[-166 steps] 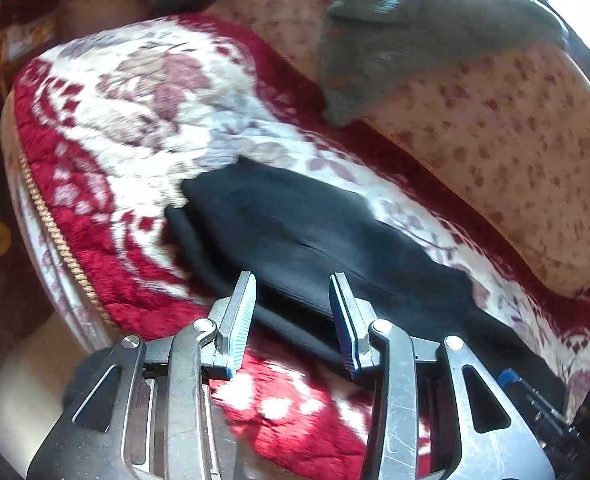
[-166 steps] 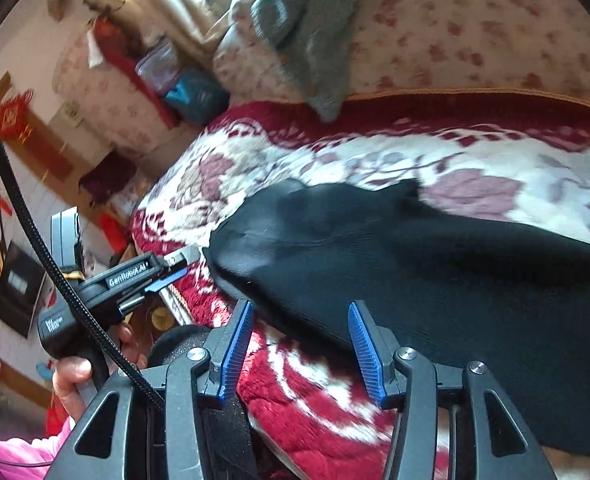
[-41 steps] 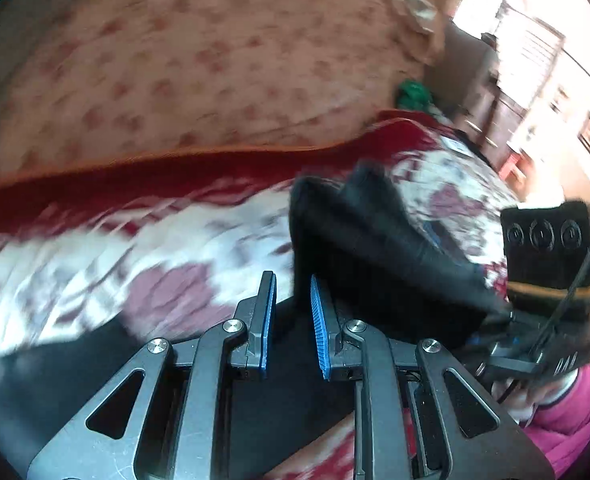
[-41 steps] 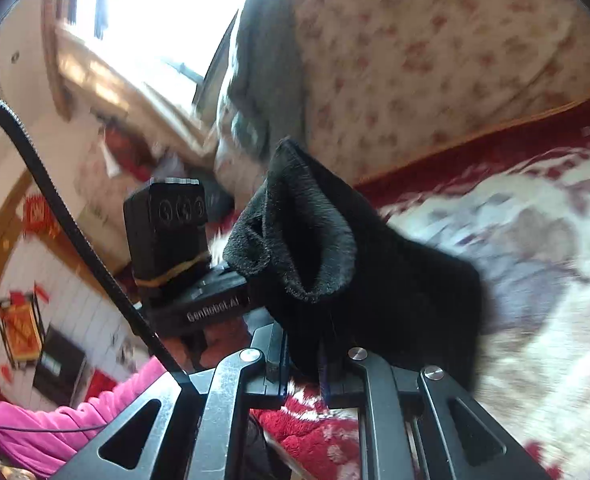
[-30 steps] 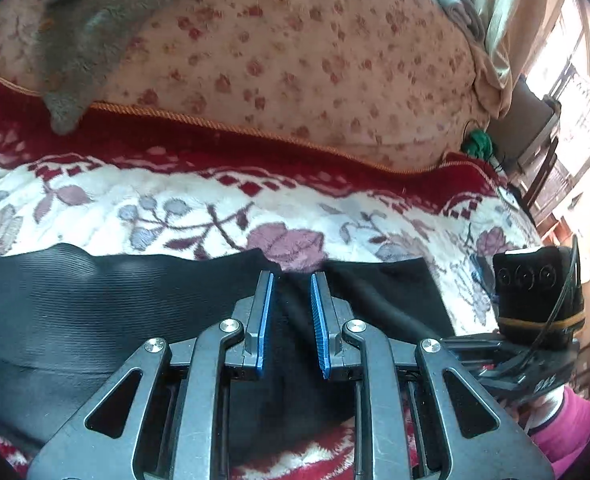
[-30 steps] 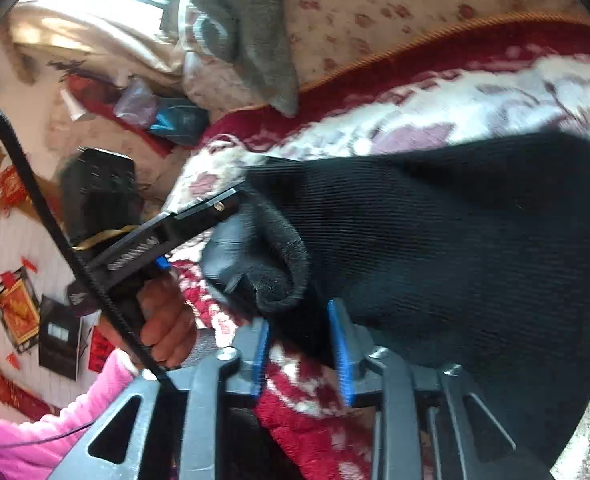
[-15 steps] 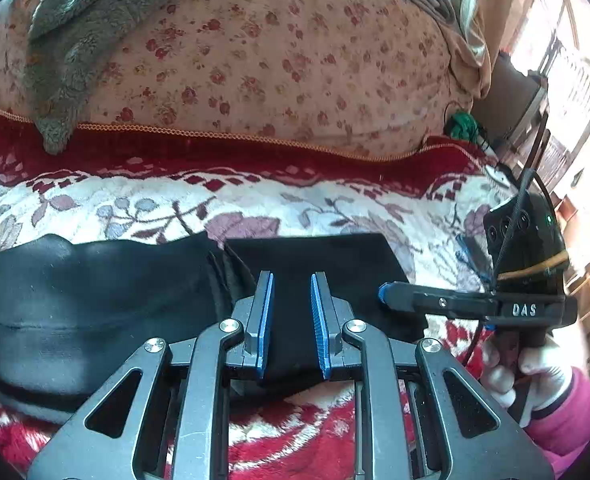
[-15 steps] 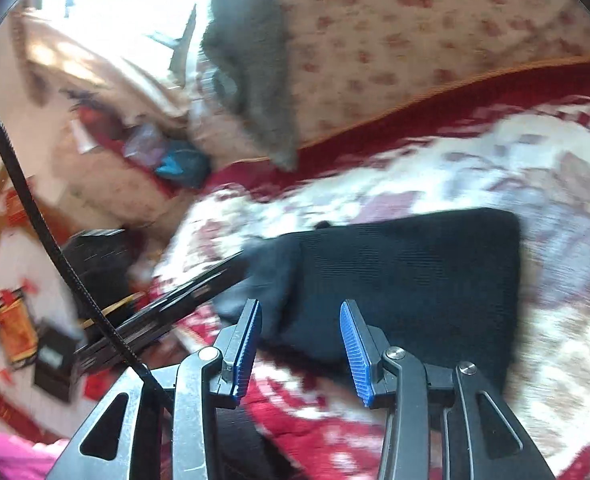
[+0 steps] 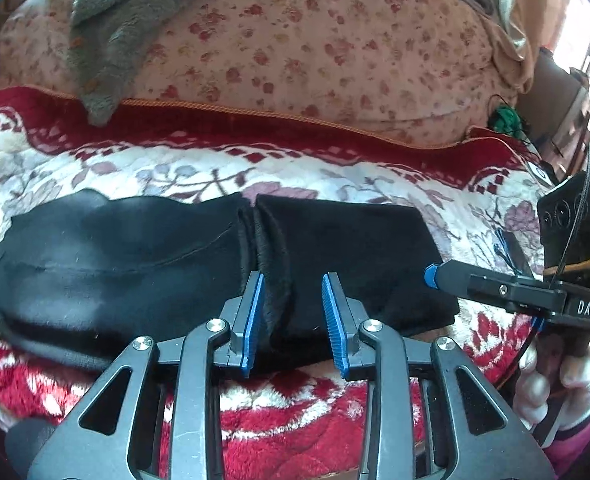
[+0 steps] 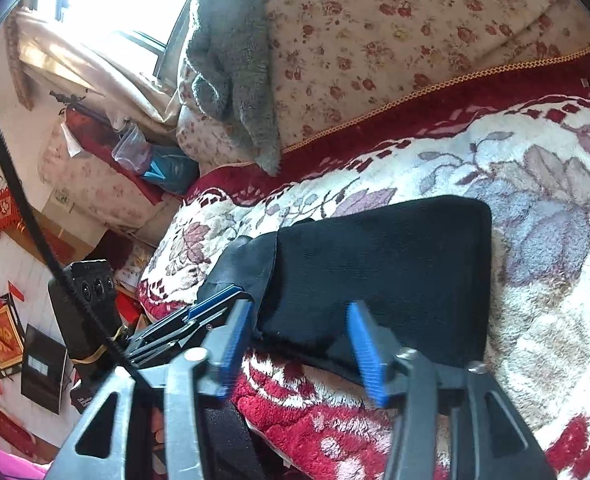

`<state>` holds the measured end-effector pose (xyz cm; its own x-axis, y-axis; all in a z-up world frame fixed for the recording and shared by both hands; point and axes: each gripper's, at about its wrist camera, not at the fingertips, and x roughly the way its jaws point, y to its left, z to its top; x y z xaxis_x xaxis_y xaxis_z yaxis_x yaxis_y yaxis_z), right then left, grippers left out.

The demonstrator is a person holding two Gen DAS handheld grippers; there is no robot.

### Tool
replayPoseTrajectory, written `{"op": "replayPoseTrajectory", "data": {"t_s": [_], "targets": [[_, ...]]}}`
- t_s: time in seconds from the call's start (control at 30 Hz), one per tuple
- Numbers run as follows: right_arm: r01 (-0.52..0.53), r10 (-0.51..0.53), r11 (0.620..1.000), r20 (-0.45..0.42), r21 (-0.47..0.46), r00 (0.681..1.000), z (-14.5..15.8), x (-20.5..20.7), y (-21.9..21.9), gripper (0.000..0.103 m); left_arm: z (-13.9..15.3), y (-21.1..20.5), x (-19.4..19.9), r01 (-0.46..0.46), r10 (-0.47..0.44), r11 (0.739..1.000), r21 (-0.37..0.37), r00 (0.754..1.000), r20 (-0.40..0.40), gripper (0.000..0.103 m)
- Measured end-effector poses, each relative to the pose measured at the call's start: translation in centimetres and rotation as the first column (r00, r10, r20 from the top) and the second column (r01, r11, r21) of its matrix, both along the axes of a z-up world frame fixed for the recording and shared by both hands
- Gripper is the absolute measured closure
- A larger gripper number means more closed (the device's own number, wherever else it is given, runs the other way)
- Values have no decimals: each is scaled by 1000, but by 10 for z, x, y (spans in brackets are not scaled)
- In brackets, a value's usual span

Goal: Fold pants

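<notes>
1. On the red-and-cream floral blanket [image 9: 199, 168] the black pants [image 9: 107, 256] lie along the near edge, one end already turned over so a folded flap [image 9: 347, 248] rests on the right half, its raw edge meeting the rest at a ridge near the middle.
2. Left gripper [image 9: 291, 312] sits over that ridge with its jaws just eased apart; cloth shows between them, but the pads do not seem to press it, though the view is tight there.
3. Right gripper [image 10: 299, 348] hovers at the flap's near edge, its jaws also just widened and holding nothing.
4. Judged from this, the step is the release after the first fold: draw both tools straight back without snagging the pile.
5. Next, take the two corners of one end evenly, lift low, and lay it square, so the edges line up.
</notes>
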<state>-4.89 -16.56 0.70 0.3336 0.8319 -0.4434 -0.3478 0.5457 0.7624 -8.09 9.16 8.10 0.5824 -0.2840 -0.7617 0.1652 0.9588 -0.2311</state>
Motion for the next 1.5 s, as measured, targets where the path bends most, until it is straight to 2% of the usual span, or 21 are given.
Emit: {"op": "replayPoseTrajectory", "data": {"t_s": [0.17, 0.5, 0.6, 0.77, 1.03, 1.23, 1.37, 1.43, 1.5], "targets": [[-5, 5, 1000, -6, -19, 1000, -2, 0, 6, 50, -1, 10, -4, -49, 48, 998, -28, 999, -15, 68], [-57, 57, 998, -3, -40, 998, 0, 4, 30, 50, 4, 32, -10, -127, 127, 992, -16, 992, -12, 68], [-76, 76, 996, -4, -48, 997, -1, 7, 42, 50, 2, 43, -10, -182, 182, 983, 4, 983, -37, 68], [-106, 106, 991, -7, -76, 994, -6, 14, 60, 50, -3, 67, -13, -253, 248, 967, -43, 965, -88, 67], [-146, 146, 985, -8, -88, 989, -4, 21, 80, 50, -1, 101, -25, -365, 359, 930, -53, 929, -90, 67], [-173, 174, 981, 2, -86, 985, 4, 29, 101, 50, 4, 132, -36, -455, 451, 890, -42, 890, -68, 67], [-209, 212, 973, 19, -96, 977, 10, 33, 121, 50, 2, 157, -42, -517, 510, 853, -72, 855, -90, 56], [-226, 231, 968, 32, -111, 972, 14, 36, 129, 50, 1, 166, -44, -545, 536, 834, -88, 837, -107, 56], [-209, 216, 971, 54, -114, 975, 19, 37, 127, 50, 3, 166, -45, -546, 537, 833, -86, 836, -107, 56]]}}
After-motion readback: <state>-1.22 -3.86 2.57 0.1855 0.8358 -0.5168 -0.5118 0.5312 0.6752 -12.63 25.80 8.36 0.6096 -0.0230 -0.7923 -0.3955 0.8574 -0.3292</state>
